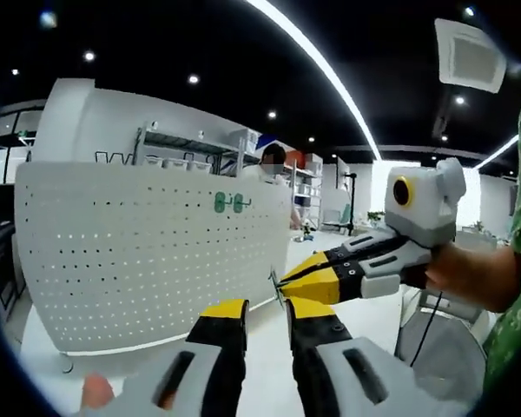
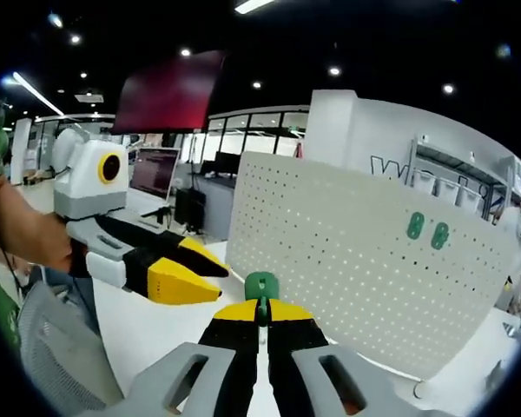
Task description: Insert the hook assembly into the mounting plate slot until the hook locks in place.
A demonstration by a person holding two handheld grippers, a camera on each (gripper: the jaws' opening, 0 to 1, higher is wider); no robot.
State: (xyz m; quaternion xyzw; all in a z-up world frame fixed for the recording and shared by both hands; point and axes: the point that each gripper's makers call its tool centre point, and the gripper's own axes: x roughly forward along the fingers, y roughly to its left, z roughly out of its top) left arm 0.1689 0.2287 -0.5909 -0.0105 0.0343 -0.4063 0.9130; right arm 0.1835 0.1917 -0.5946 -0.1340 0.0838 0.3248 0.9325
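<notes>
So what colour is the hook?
Green; the hook shows best in the right gripper view.

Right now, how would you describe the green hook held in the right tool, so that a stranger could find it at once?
Find the big white pegboard standing on the white table. In front of it, the right tool, with yellow-and-black tips, is shut on a small green hook. Unlike the two green pieces already mounted high on the board, this one is off the board.

I see a white perforated metal pegboard (image 2: 356,269), matt painted | small green plastic hook piece (image 2: 261,285), smooth, slight sheen | my right gripper (image 2: 261,314): yellow-and-black matt plastic jaws | white tabletop (image 1: 330,321), smooth
</notes>
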